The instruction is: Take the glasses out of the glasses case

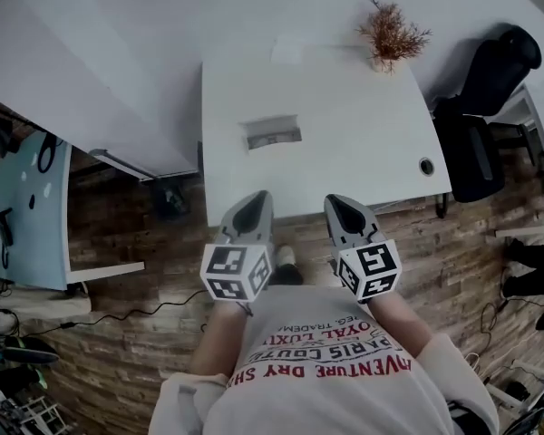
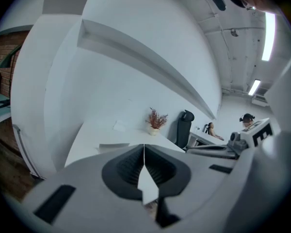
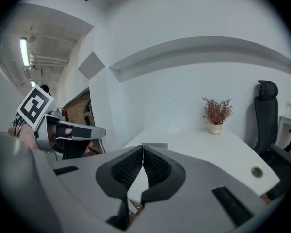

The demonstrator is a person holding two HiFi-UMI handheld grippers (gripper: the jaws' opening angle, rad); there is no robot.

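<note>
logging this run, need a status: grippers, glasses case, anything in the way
Left gripper and right gripper both shut, empty, at the near edge of the table. Glasses case mid-table, untouched. Nothing between grippers and case; potted plant far back.

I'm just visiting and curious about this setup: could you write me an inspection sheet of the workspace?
Surface: white table, mostly bare, with a round cable hole near its right edge.
Job's things: grey glasses case lies mid-table; glasses not seen.
Clutter: potted dried plant and a white sheet at the far edge.
Grippers: left gripper and right gripper both shut and empty, near the table's front edge.
Cables: black cable on the wood floor at left.
Surroundings: black office chair at right; pale blue table at left.
</note>
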